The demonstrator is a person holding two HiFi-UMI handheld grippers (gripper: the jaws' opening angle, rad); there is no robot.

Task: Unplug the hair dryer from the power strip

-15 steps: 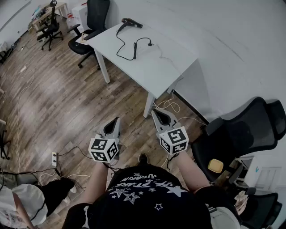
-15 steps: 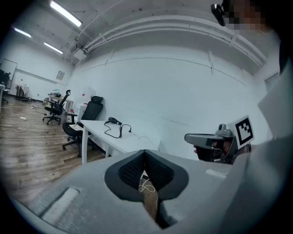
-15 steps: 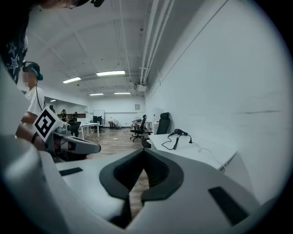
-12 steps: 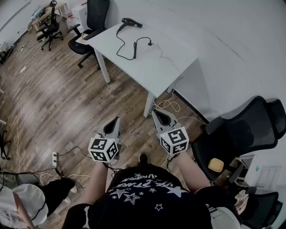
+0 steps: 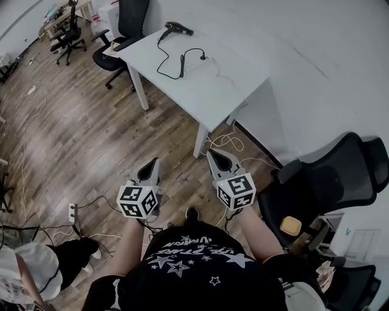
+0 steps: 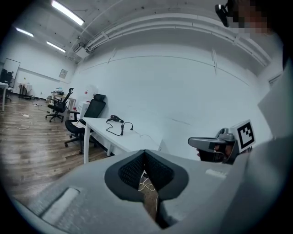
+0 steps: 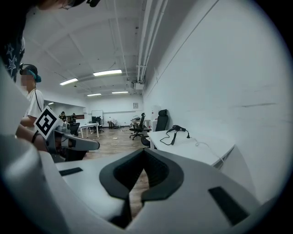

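Shifted slightly leftward, left tool [image 5: 152,164] stays well apart from hair dryer [image 5: 178,28].

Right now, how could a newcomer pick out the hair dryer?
Find the white rectangular table against the white wall. At its far end, beside a black office chair, lies the black handheld hair dryer. Nothing else there is dark except its own looped black cord.

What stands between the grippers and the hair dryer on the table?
Nothing visible does. Only floor lies between the left gripper, the right gripper and the table. The hair dryer lies at the table's far end, its cord trailing toward the person.
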